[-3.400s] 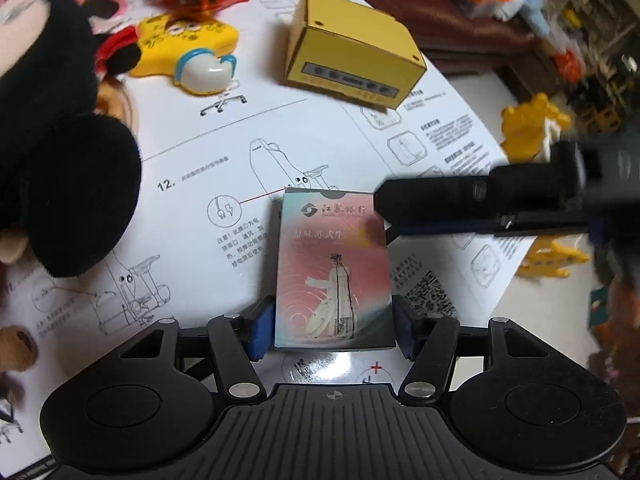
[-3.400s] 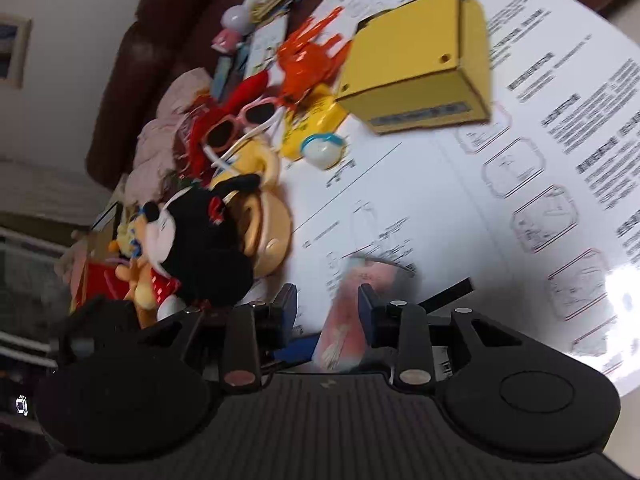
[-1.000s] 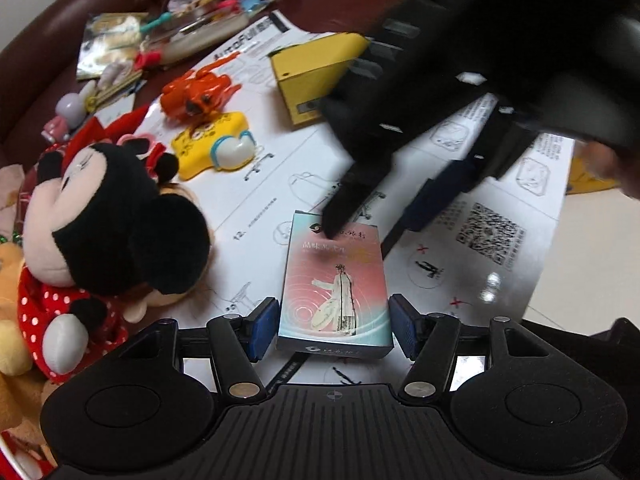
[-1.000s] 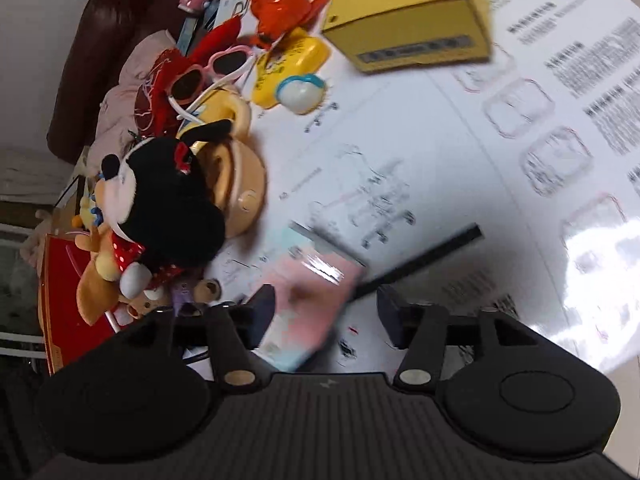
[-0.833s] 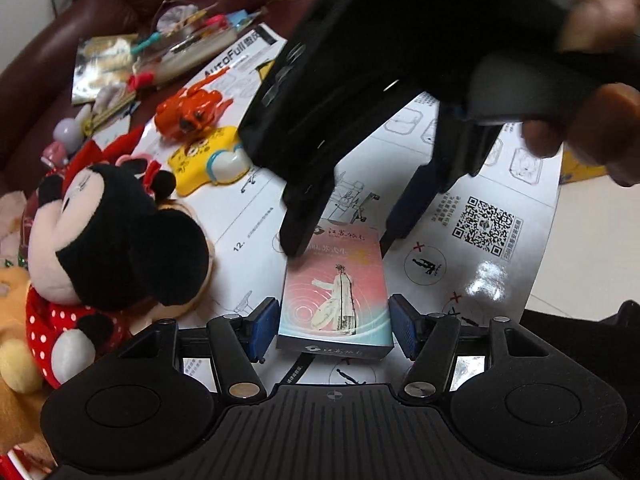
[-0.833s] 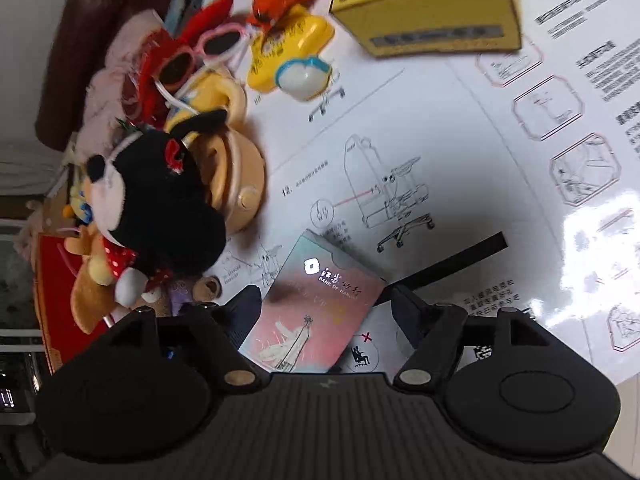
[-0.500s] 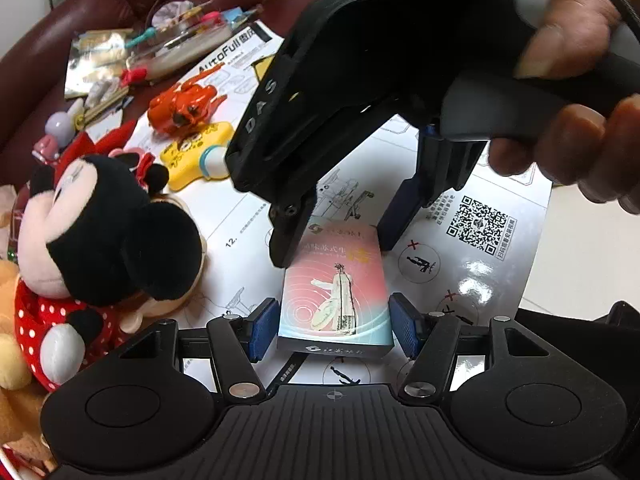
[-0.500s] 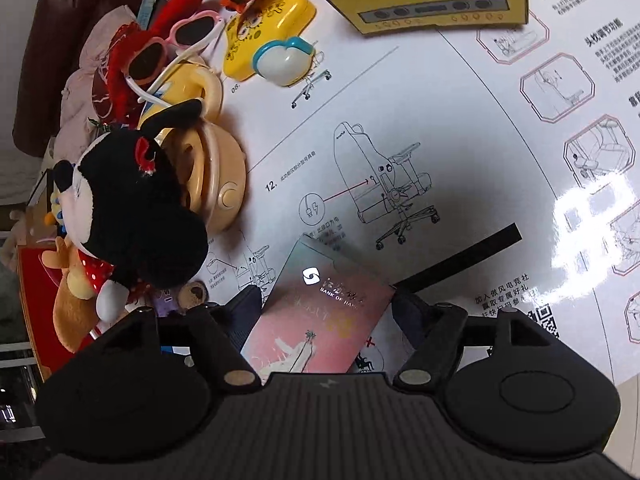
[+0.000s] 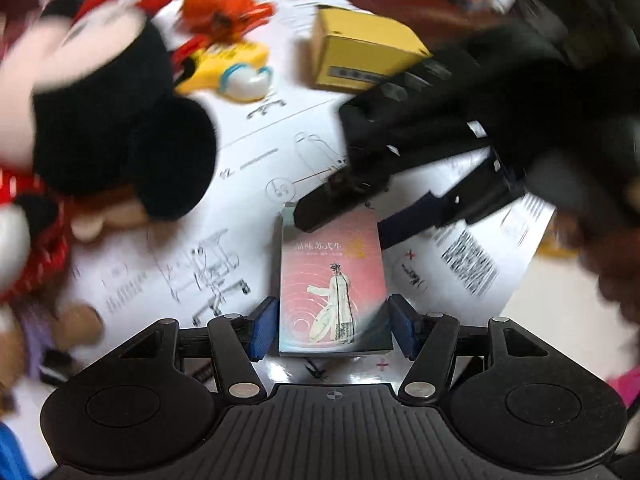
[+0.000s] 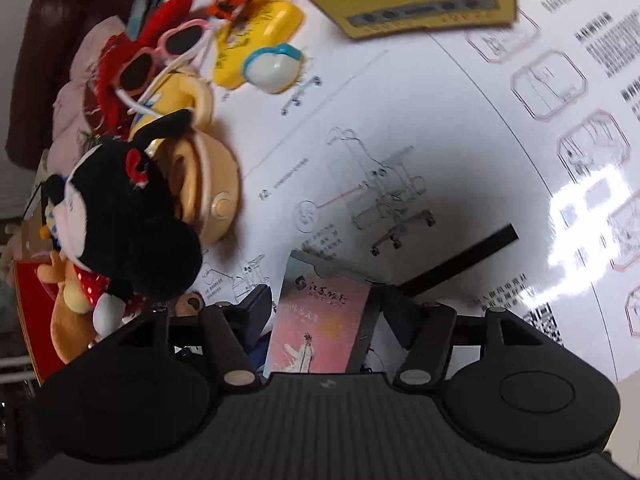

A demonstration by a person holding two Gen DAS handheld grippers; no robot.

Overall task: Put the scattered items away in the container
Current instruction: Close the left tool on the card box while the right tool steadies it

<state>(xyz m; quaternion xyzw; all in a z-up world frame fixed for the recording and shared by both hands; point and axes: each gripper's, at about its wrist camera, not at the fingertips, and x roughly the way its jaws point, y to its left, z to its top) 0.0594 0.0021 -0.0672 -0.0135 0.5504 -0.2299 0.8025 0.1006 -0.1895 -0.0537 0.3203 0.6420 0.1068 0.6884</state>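
Left gripper clamped on pink card box, right gripper spread wide around its 12 o'clock end.

Both wrist views share the pink box close-up.

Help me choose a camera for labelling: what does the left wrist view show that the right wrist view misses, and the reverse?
Only the left wrist view shows the right tongs from outside, reaching over the pink box. Only the right wrist view shows the pink heart sunglasses and a black strip on the paper. Both show the pink box, the yellow box, the mouse plush and the instruction sheet.
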